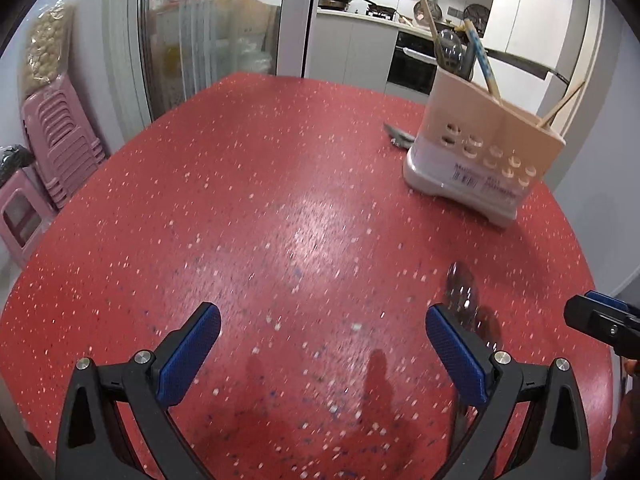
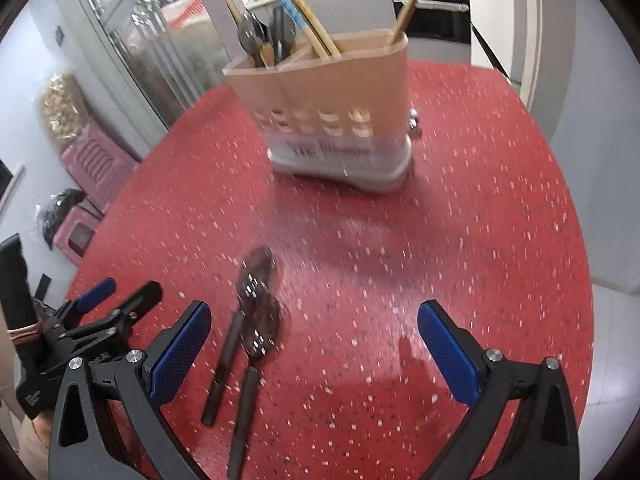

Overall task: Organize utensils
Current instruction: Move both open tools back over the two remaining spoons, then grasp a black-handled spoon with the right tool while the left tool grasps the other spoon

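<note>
Right gripper (image 2: 314, 344) is hanging spread wide and empty over the red table (image 2: 460, 240), with the left gripper (image 1: 322, 354) likewise gaping, holding nothing. 2 dark spoons (image 2: 250, 332) are lying beside its left finger, bowls pointing toward the utensil holder (image 2: 336, 112), handles toward the camera

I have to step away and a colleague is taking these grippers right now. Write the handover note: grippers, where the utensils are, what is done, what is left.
Left gripper: open, empty, over the red table.
Right gripper: open wide, empty, above the table.
Two dark spoons lie side by side on the table, just inside the right gripper's left finger, handles towards the camera.
Utensil holder stands upright further back, already holding chopsticks, a spoon and other utensils.
A small metal item lies behind the holder; unclear what it is.
Done: some utensils in the holder.
Left: pick up both spoons and put them in; check the item behind.
</note>
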Action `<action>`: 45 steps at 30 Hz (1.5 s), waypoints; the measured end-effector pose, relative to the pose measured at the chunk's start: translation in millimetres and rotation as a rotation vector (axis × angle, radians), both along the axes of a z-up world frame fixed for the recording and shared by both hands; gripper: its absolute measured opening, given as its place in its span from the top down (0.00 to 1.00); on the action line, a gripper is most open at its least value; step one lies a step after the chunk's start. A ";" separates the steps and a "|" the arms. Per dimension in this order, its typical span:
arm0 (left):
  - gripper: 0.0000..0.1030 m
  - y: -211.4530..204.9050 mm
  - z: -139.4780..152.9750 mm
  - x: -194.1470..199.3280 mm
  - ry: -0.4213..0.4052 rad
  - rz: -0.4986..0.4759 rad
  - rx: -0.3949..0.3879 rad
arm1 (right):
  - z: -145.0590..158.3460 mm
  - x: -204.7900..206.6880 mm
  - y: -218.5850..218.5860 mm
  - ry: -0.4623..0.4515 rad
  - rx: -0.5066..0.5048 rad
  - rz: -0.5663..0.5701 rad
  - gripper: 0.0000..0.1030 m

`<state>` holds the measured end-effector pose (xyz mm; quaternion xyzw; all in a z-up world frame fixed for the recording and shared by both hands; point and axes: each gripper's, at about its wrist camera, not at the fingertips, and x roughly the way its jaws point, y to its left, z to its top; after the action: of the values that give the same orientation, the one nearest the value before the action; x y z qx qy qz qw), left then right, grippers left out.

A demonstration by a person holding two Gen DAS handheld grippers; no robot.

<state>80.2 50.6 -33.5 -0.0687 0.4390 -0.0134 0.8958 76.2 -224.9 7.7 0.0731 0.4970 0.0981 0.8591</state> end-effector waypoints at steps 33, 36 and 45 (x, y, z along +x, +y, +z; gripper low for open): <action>0.00 9.7 -3.5 4.4 0.070 -0.061 0.015 | -43.6 -15.4 71.4 0.152 -0.277 0.121 0.49; 0.00 4.2 -3.4 7.5 0.082 -0.084 0.020 | -41.3 -16.4 70.6 0.143 -0.274 0.115 0.69; 0.00 -25.7 -1.3 11.9 0.113 -0.165 0.048 | -42.8 -13.0 46.3 0.119 -0.172 0.094 0.88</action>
<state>92.1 24.9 -34.8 -0.0112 0.4931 -0.0728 0.8669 63.2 -178.6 -35.1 -0.0188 0.5567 0.0908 0.8255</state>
